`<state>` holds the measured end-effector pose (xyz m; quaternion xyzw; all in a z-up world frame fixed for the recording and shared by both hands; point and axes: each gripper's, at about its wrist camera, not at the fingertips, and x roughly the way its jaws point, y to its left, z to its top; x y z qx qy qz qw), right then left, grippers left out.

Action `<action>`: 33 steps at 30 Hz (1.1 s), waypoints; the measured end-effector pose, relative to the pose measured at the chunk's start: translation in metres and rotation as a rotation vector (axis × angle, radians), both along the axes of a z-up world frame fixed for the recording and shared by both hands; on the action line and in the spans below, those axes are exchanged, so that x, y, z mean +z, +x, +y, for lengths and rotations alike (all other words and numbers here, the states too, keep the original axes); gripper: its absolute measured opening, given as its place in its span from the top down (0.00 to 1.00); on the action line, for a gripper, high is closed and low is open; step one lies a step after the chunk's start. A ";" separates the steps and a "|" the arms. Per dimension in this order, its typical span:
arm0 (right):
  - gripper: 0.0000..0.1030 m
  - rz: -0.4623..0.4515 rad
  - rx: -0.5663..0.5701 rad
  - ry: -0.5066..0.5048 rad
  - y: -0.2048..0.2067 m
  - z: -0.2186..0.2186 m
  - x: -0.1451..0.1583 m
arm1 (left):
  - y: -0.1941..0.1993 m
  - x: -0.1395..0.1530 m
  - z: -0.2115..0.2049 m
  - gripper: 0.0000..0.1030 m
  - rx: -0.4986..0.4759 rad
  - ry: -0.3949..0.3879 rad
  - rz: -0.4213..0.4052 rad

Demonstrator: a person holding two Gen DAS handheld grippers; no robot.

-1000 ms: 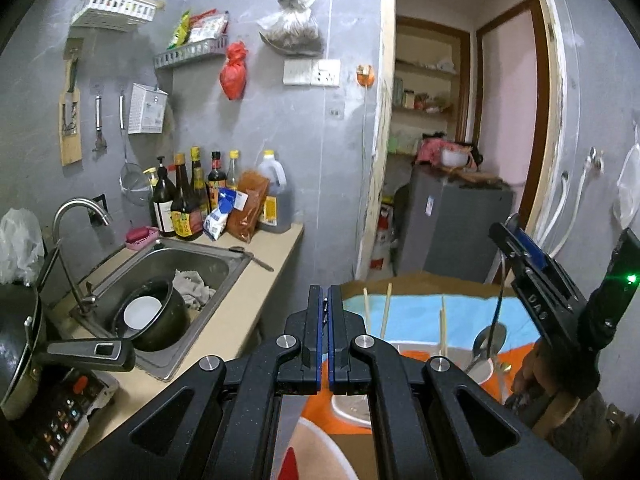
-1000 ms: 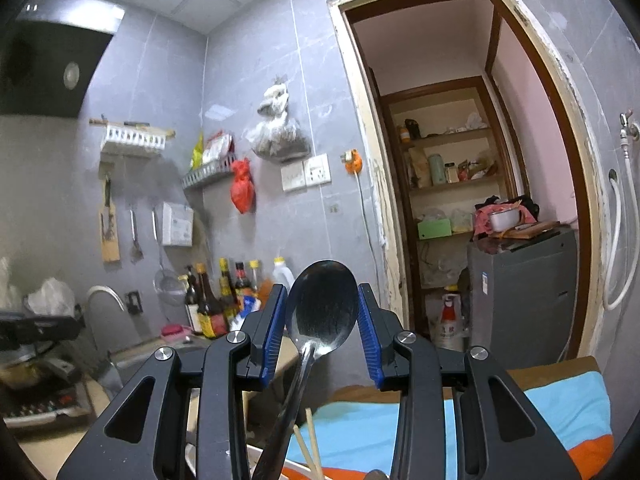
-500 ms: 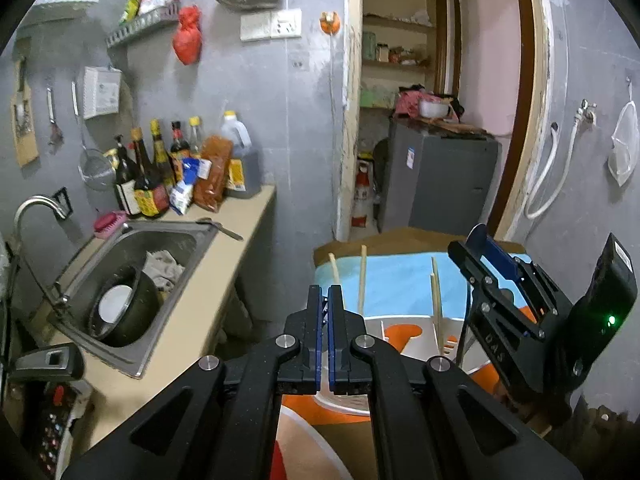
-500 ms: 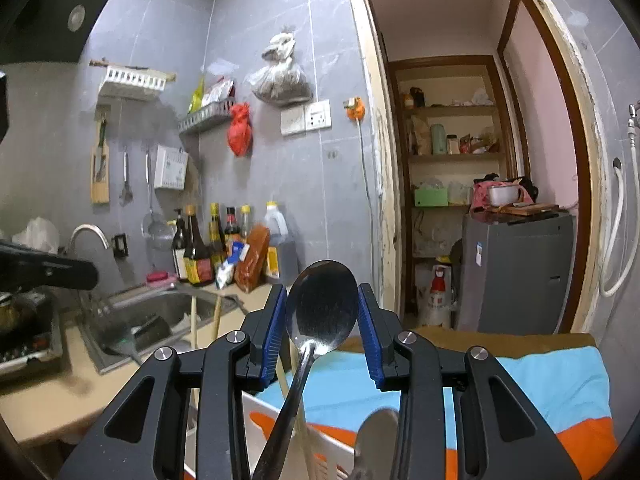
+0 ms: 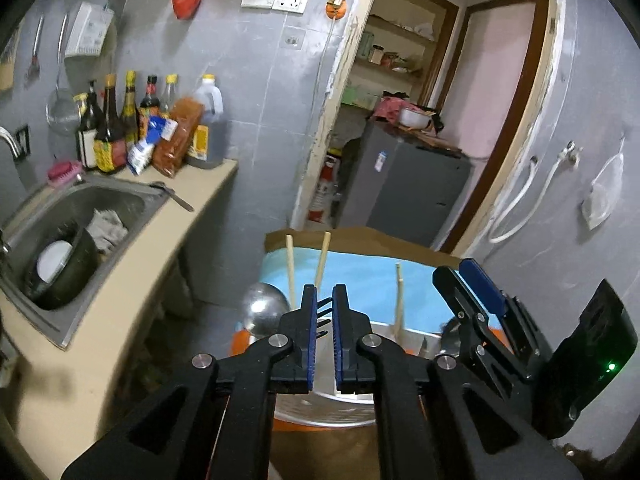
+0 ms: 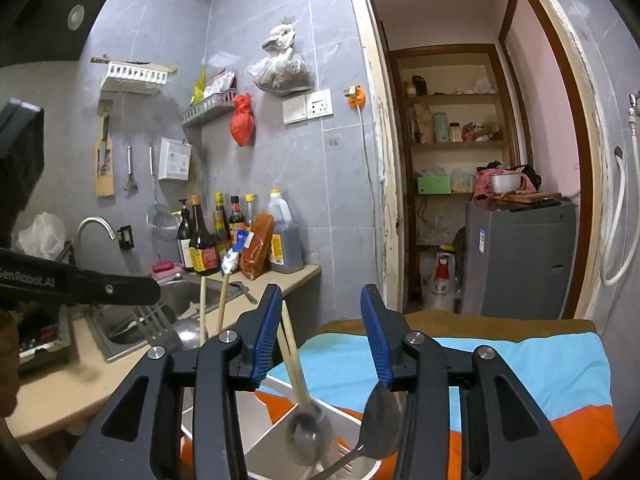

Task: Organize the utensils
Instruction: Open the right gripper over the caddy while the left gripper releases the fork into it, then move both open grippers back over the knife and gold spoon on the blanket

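Note:
A white utensil holder [image 6: 256,436] stands on a blue and orange cloth [image 6: 520,368] and also shows in the left wrist view [image 5: 412,340]. It holds wooden chopsticks [image 5: 290,268], a ladle [image 5: 262,312] and metal spoons [image 6: 380,420]. My right gripper [image 6: 320,332] is open above the holder; a spoon lies loose below it. It appears at the right in the left wrist view [image 5: 468,288]. My left gripper [image 5: 323,320] is shut on a dark slotted utensil [image 5: 323,314], whose slotted head [image 6: 154,326] hangs over the holder's left side.
A counter [image 5: 160,240] with a steel sink [image 5: 80,216] runs along the left, with sauce bottles [image 5: 116,128] at the wall. A grey cabinet [image 6: 520,256] stands in the doorway behind the table. A white hose [image 5: 520,200] hangs on the right wall.
My right gripper has opened and let the spoon drop into the holder. Both grippers have come lower and closer to the holder. The left jaws now show a slotted utensil between them.

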<state>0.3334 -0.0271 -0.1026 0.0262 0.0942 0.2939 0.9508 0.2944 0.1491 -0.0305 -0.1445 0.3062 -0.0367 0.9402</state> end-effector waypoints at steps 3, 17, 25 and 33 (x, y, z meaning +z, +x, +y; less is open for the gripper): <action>0.57 0.000 -0.005 0.011 -0.003 -0.004 0.005 | 0.000 0.002 0.003 0.77 0.000 -0.050 0.011; 0.19 0.014 -0.091 0.079 -0.014 -0.048 0.034 | -0.016 0.012 -0.014 0.46 0.011 -0.067 -0.106; 0.00 0.005 -0.182 0.076 -0.027 -0.088 0.048 | -0.027 0.031 -0.048 0.20 0.025 0.013 -0.224; 0.00 -0.023 -0.251 0.053 -0.041 -0.142 0.058 | -0.031 0.037 -0.102 0.07 0.039 0.107 -0.322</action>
